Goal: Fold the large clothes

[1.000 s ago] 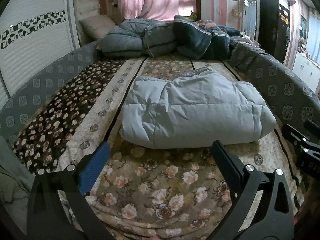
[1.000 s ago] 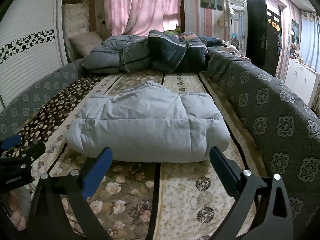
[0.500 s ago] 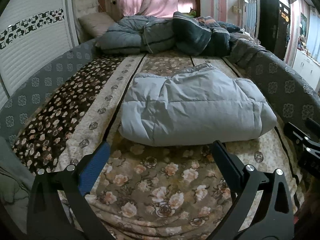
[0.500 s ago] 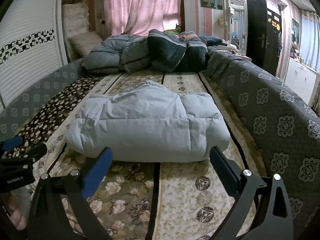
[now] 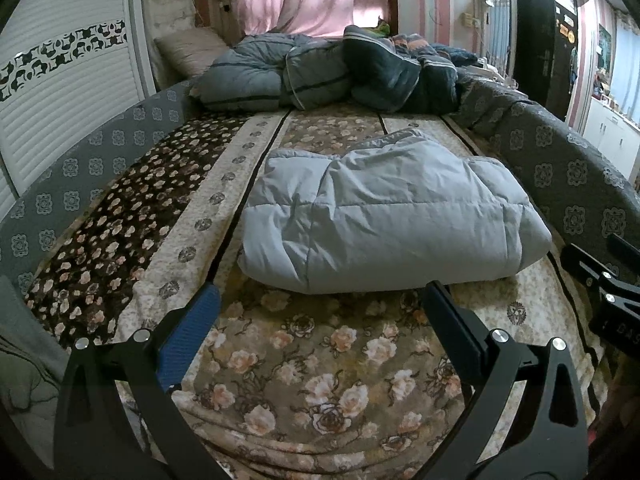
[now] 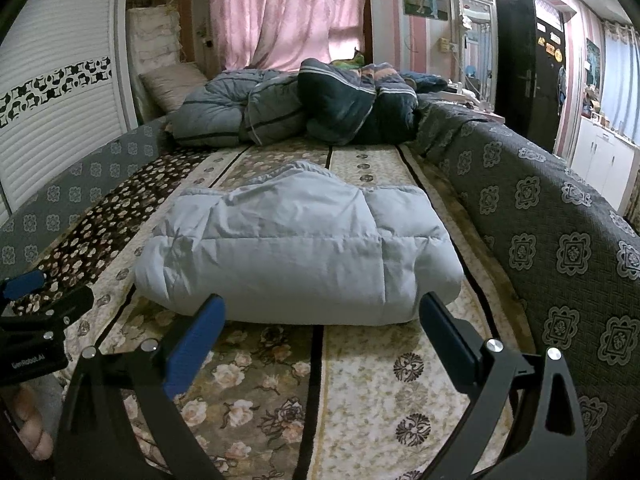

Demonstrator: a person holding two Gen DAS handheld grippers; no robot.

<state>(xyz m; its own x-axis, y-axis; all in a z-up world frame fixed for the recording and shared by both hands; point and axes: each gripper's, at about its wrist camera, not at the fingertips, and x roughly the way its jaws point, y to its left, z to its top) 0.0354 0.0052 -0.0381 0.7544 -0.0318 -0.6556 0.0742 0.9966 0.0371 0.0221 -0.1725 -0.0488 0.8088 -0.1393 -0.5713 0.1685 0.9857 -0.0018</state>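
Nearest, at the bottom of the left wrist view, the left gripper (image 5: 320, 304) stands with its jaws wide apart and nothing between them, a blue pad on the finger at lower left and a black pad on the finger at lower right. Likewise the right gripper (image 6: 322, 312) fills the bottom of the right wrist view, jaws spread and empty, its fingertips just short of the garment's near edge. At the lower left edge of that view part of the left gripper's body shows, with fingers of a hand (image 6: 34, 420) below it. Both grippers hover over a floral bedspread (image 5: 304, 364) with rose and medallion stripes. Just beyond them, in the middle of each frame, lies the pale blue-grey puffer coat (image 5: 392, 216), folded into a thick rectangular bundle and resting flat on the bedspread. Farther back, toward the upper middle, a heap of dark blue and grey quilts (image 6: 296, 108) is piled at the head of the bed. Behind it hangs a pink curtain (image 6: 280, 12), with a white slatted wardrobe door (image 5: 68, 80) at the upper left.
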